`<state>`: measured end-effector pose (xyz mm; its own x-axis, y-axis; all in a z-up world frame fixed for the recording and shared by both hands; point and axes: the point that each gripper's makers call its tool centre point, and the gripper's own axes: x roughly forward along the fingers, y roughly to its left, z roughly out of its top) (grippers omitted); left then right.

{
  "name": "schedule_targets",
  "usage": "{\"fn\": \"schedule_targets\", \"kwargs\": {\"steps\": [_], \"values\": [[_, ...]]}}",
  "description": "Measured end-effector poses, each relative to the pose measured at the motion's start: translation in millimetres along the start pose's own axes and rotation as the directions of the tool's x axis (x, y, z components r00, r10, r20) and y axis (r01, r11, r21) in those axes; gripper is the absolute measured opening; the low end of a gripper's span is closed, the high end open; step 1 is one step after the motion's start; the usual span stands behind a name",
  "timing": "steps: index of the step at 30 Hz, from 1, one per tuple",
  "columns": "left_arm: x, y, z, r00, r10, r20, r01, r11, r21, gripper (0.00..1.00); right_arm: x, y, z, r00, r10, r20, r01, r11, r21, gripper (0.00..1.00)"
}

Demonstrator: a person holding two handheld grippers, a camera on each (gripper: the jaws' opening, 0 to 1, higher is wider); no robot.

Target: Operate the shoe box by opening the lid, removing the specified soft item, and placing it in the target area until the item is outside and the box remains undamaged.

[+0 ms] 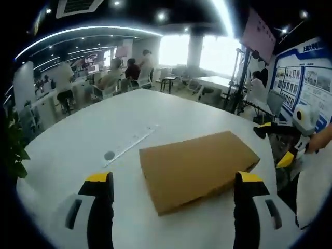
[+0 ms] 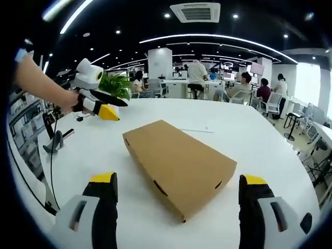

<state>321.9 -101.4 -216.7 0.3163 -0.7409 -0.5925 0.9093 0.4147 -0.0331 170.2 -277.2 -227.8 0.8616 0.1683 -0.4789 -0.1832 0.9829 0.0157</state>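
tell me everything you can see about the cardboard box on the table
The cardboard box is a flat, plain brown rectangular carton that looks like corrugated cardboard, unprinted. Its lid is closed and it lies flat on the white table, turned at an angle to both views. Small dark slots show on its side walls near the corners in the right gripper view. Nothing touches it but the table; both claws are open and apart from it.
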Motion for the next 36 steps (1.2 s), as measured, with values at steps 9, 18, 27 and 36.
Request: {"fn": "schedule_targets", "kwargs": {"steps": [9,18,27,36], "values": [[8,28.4,-41.5,0.98,0.141,-0.139,-0.146,0.989,-0.028,0.99,8,-14,-8.4,1.0,-0.007,-0.016,0.008,1.0,0.026,0.93],[24,5.4,-48.9,0.987,0.132,-0.087,-0.139,0.987,-0.08,0.99,16,-16,-22.9,0.999,-0.018,-0.049,0.02,0.999,0.042,0.91],[32,2.5,-71.8,0.968,0.133,-0.215,-0.142,0.99,-0.026,0.98,28,-3,-32.4,0.996,-0.001,-0.093,0.001,1.0,-0.001,1.0],[37,1.0,-48.4,0.993,0.112,-0.037,-0.112,0.994,0.01,0.99,32,-15,-22.3,0.991,-0.11,-0.081,0.102,0.99,-0.096,0.88]]}}
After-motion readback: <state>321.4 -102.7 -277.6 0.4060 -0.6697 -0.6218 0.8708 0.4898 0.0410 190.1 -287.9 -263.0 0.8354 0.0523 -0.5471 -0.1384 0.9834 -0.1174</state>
